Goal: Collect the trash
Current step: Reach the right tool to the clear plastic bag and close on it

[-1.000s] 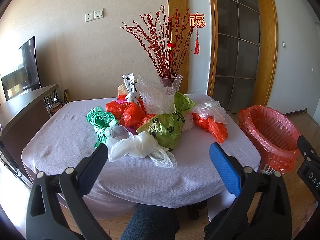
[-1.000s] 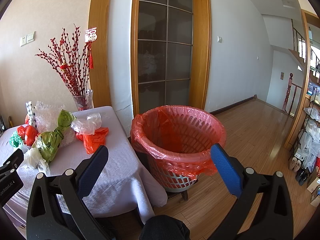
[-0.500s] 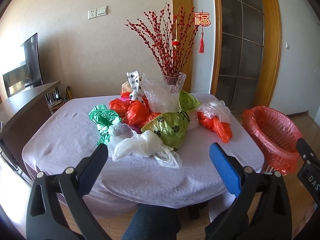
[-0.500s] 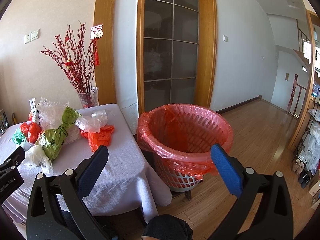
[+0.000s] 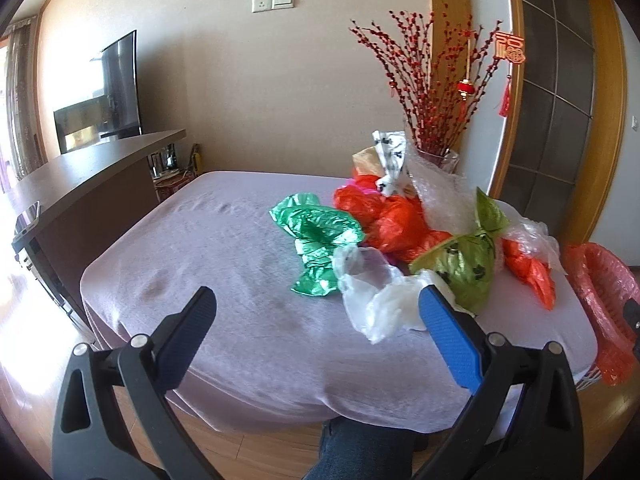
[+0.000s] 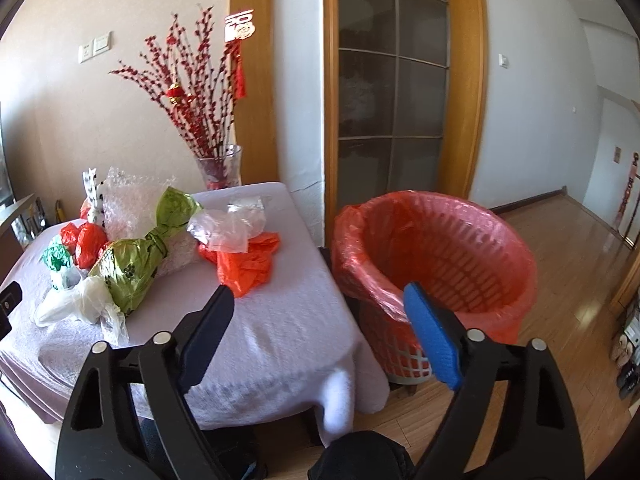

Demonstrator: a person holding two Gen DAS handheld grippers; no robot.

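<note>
Left wrist view: we see a table [image 5: 224,248] with a pale purple cloth and a heap of crumpled bags on its right half. The trash basket [image 5: 600,304] with its red liner is cut off at the right edge, so we only see part of it. The glass vase [image 5: 436,158] of red twigs is mostly hidden behind the heap. A dark bit of the other tool pokes in at the far right, too small to make out.

Our left gripper [image 5: 316,312] is held low at the near edge of the table, pointing at the heap. Its two fingers are wide apart and hold nothing. The blue finger [image 5: 448,340] sits in front of the white bag [image 5: 380,296]; we cannot tell if they touch.

In the right wrist view, our right gripper [image 6: 320,316] also has its fingers spread wide and holds nothing. It points between the table corner and the trash basket [image 6: 436,248], which stands on the floor just beside the table.

We count one bright green bag [image 5: 320,236], one olive green bag [image 6: 132,260] with dark prints, one white bag, one clear bag [image 6: 228,228], one sheet of bubble wrap [image 6: 128,204] and one black-and-white spotted bag [image 5: 390,160]. The orange-red bags [image 5: 392,220] are bunched up, so we cannot count them well. There is one basket and one vase.
</note>
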